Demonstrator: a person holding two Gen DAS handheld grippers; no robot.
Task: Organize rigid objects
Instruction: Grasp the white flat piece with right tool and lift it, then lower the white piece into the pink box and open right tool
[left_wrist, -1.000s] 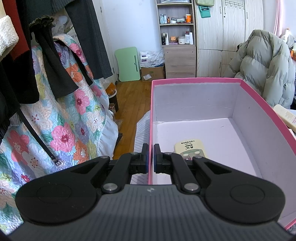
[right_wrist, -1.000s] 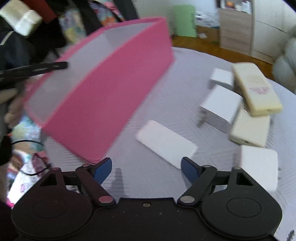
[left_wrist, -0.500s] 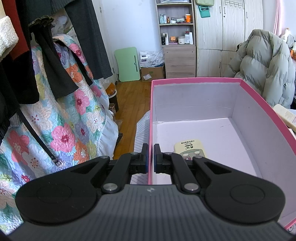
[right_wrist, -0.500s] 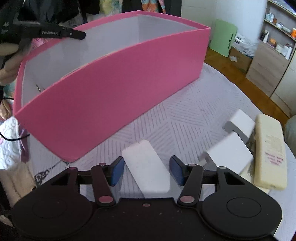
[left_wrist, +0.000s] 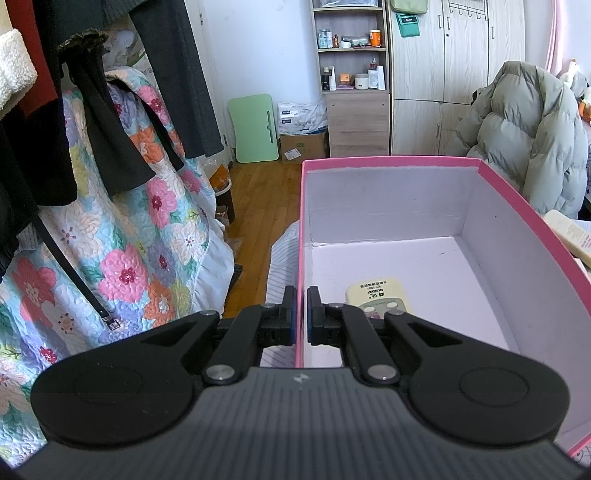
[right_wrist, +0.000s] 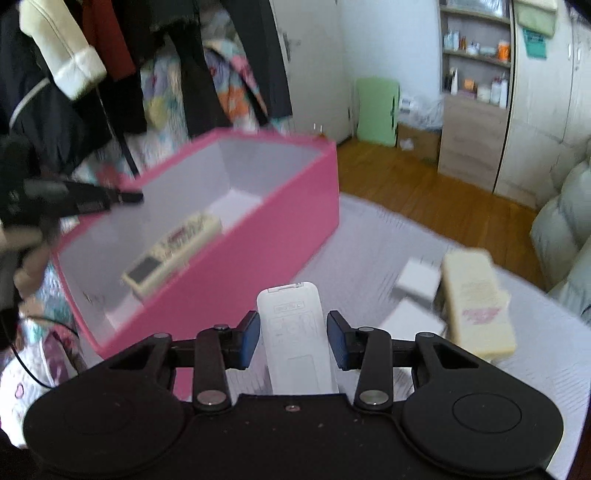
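left tongs (left_wrist: 301, 314) clamped, right tongs (right_wrist: 293, 339) gripping

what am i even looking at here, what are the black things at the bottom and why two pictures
The black shapes are two handheld grippers, one in each of a person's hands; there is no robot arm. Each carries a camera looking forward along its two fingers, hence two pictures.

In the left wrist view, the left gripper is pinched shut on the side wall of the pink box. A cream remote already lies inside.

In the right wrist view, the right gripper holds a white remote between its blue pads, lifted beside the box. That picture is blurred.

On the striped grey cloth lie a cream slab-like item and some small white boxes.
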